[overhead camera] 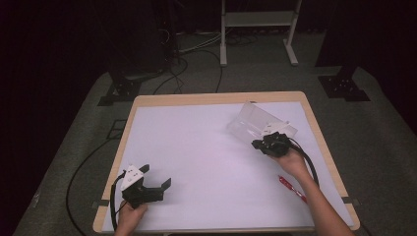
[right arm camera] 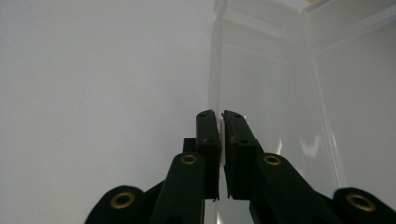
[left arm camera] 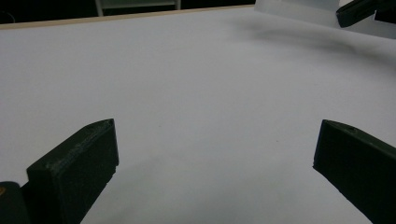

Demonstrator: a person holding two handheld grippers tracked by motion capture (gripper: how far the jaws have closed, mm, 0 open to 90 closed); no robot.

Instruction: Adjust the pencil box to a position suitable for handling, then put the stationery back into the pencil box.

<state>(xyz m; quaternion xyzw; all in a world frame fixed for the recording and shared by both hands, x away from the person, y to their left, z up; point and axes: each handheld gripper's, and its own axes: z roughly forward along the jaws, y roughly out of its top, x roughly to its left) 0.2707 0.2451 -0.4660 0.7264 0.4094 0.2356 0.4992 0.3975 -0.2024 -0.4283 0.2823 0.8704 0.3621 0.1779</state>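
Looking down from the high view, the worktop is a white sheet framed by a pale wooden rim, and most of its middle and upper left lies bare, so there is wide room to move there. Dark floor with loose cables surrounds it, and a white frame stand sits at the top of the frame beyond the far edge.

Toward the upper right of the worktop lies a clear plastic box, set at an angle, short of the far and right edges. The right gripper is held against its near side by the person's right hand. In the right gripper view its fingers stand nearly together, pinching a thin clear wall edge of the box between them, with the rest of the box stretching up the right half of the frame.

A red pen lies near the right rim, low in the frame, beside the person's forearm.

At the lower left, the left gripper is held just above the near edge by the left hand. Its fingers are spread wide with nothing between them but bare white surface, well apart from the box.
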